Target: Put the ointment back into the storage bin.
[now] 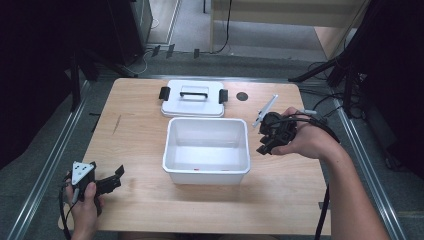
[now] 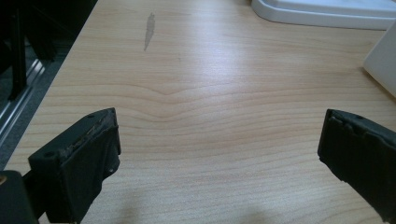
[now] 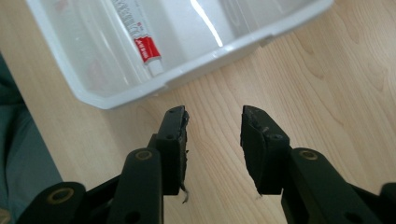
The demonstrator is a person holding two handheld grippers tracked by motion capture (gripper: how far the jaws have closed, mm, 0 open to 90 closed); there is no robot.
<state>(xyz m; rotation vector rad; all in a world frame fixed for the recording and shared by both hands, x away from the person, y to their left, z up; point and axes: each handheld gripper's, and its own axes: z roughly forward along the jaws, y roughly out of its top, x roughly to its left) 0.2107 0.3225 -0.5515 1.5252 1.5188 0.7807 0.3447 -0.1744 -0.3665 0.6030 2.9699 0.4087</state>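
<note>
Your left gripper (image 2: 219, 149) has its 2 black jaws spread wide with nothing between them, only bare light wooden table (image 2: 196, 93) ahead; a grey streak (image 2: 149, 30) marks the wood farther on. In the high view that gripper (image 1: 111, 181) sits near the table's front-left corner, your left hand (image 1: 82, 200) just at the edge, with a broad stretch of free board between it and the open white rectangular plastic bin (image 1: 206, 150) at the table's middle. Your right gripper (image 3: 214, 135) has its jaws parted by a narrower gap, also released and holding nothing, hanging over wood just outside the bin's rim (image 3: 205, 63). In the high view your right hand (image 1: 307, 140) holds it (image 1: 267, 145) just beside the bin's right wall. Inside the bin lies a white tube with a red band (image 3: 140, 37), along the floor close to the near wall. The white flat lid with a black handle and 2 black side latches (image 1: 194, 98) rests behind the bin, close to the far edge. A small dark round spot (image 1: 242, 96) sits on the table right of the lid.
</note>
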